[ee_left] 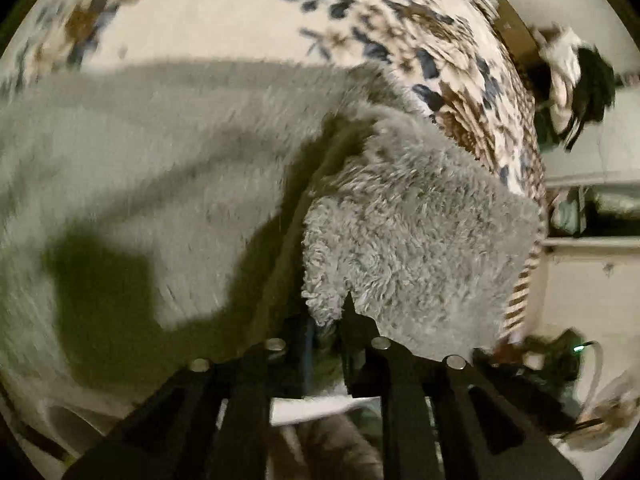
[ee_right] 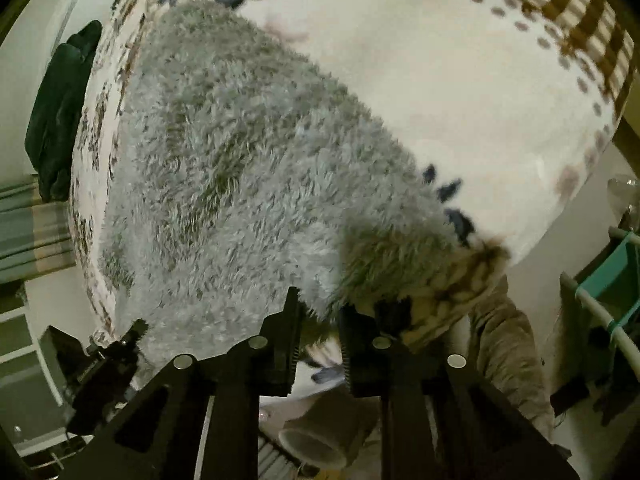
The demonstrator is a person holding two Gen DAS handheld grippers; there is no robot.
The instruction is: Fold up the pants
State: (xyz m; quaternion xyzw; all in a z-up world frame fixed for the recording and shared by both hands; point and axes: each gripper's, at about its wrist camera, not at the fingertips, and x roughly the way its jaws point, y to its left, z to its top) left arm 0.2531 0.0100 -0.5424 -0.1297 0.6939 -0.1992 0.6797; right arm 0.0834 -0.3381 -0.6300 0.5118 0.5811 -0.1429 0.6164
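In the left wrist view we see one pair of fuzzy grey pants spread over one flowery bed cover. They fill the middle and left of the frame. One corner is folded over toward the middle right. Our left gripper sits at the bottom middle, and its two fingers pinch the edge of that folded corner.

In the right wrist view the same pants fill the middle of the frame on the bed cover. Our right gripper at the bottom middle squeezes the fuzzy lower edge between its two fingers. One dark cloth hangs at the far left.
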